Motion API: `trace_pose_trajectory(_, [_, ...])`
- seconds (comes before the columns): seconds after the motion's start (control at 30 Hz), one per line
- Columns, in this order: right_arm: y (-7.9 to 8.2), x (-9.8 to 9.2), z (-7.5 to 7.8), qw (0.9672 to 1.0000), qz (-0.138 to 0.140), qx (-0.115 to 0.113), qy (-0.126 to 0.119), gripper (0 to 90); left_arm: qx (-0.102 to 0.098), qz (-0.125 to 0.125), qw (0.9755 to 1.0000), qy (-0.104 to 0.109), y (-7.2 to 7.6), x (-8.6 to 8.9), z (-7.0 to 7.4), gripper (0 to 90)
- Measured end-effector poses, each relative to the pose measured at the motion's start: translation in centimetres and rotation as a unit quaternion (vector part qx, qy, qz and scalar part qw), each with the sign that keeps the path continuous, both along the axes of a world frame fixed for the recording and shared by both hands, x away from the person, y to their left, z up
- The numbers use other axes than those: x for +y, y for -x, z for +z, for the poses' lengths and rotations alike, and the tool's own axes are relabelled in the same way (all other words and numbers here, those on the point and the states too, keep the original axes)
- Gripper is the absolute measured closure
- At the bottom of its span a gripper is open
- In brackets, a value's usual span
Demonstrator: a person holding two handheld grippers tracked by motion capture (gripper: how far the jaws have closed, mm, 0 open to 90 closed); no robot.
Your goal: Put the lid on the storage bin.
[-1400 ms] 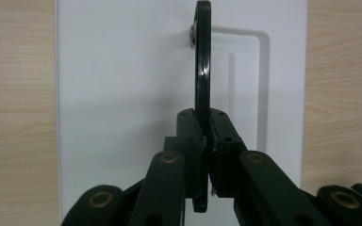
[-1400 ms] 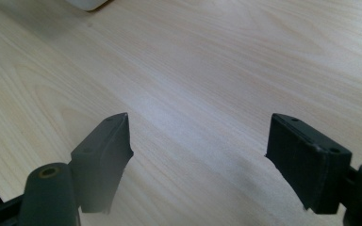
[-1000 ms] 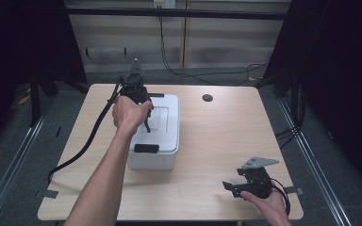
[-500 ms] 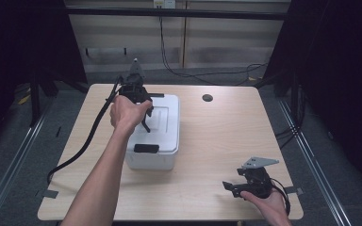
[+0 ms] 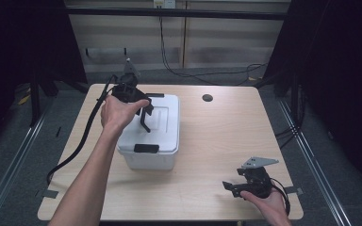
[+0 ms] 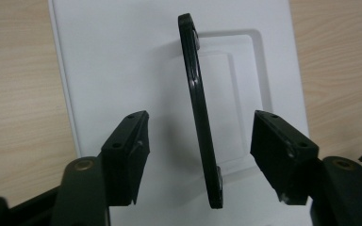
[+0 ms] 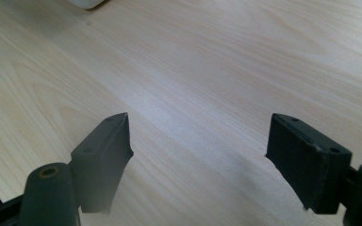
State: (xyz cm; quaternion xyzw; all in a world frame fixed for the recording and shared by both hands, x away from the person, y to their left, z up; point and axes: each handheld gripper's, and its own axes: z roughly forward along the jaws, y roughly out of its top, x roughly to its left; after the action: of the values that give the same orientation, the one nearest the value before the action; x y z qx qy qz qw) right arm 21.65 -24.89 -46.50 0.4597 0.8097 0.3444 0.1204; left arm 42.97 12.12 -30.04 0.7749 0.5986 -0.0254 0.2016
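1. Resting nearest me on the wooden table (image 5: 207, 136), the right gripper (image 5: 233, 186) lay low with its jaws spread wide and holding nothing.
2. Farther in, my left forearm reached forward, the left hand (image 5: 115, 114) angling the left gripper (image 6: 200, 160) down over the box.
3. Its jaws stood apart on either side of the black handle (image 6: 199, 103), neither pad touching it.
4. The white lidded storage box (image 5: 152, 132) sat left of centre; I judged it rigid, smooth plastic, probably light, best taken by that raised, stiff handle.
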Motion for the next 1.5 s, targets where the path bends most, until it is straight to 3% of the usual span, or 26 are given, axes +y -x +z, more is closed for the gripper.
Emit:
trace_pose_trajectory(0.1, [0.0,0.0,0.0,1.0000,-0.001,0.001,0.001,21.7,-0.003,-0.010,0.9999,-0.011,0.0,0.7,0.0,29.2])
trace_pose_trajectory(0.2, [0.0,0.0,0.0,1.0000,-0.003,0.003,0.000,21.6,-0.015,-0.021,0.9994,0.021,0.1,1.6,0.3,26.2])
trace_pose_trajectory(0.27, [0.0,0.0,0.0,1.0000,-0.004,0.005,0.000,21.6,-0.022,-0.035,0.9987,0.030,0.4,2.0,0.5,19.8])
trace_pose_trajectory(0.37, [0.0,0.0,0.0,1.0000,-0.006,0.004,0.000,21.5,-0.032,-0.041,0.9972,0.053,0.6,3.2,0.5,17.1])
trace_pose_trajectory(0.5, [0.0,0.0,0.0,1.0000,-0.006,0.003,0.001,21.3,-0.054,-0.048,0.9956,0.060,1.1,4.6,0.4,17.2])
trace_pose_trajectory(0.6, [0.0,0.0,0.0,1.0000,-0.007,0.001,0.001,21.1,-0.089,-0.077,0.9906,0.070,1.7,5.5,0.5,17.1])
trace_pose_trajectory(0.73, [0.0,0.0,0.0,1.0000,-0.008,0.001,0.001,21.1,-0.108,-0.094,0.9854,0.092,2.3,6.3,0.6,16.7])
trace_pose_trajectory(0.83, [0.0,-0.1,0.0,1.0000,-0.008,0.001,0.000,21.1,-0.128,-0.109,0.9830,0.073,3.0,6.5,0.7,16.7])
trace_pose_trajectory(0.93, [0.0,-0.1,0.0,1.0000,-0.009,0.002,-0.001,21.1,-0.162,-0.104,0.9783,0.076,3.9,6.9,0.9,16.7])
trace_pose_trajectory(1.27, [0.0,-0.1,0.1,1.0000,-0.009,-0.002,0.000,20.8,-0.207,-0.122,0.9678,0.075,5.9,9.4,1.0,16.7])
trace_pose_trajectory(1.4, [0.0,-0.1,0.2,0.9999,-0.010,-0.007,-0.003,20.5,-0.215,-0.130,0.9652,0.071,6.7,10.2,0.7,16.7])
trace_pose_trajectory(1.5, [0.1,-0.1,0.2,0.9999,-0.009,-0.008,-0.003,20.5,-0.219,-0.124,0.9648,0.077,7.1,11.0,0.5,16.7])
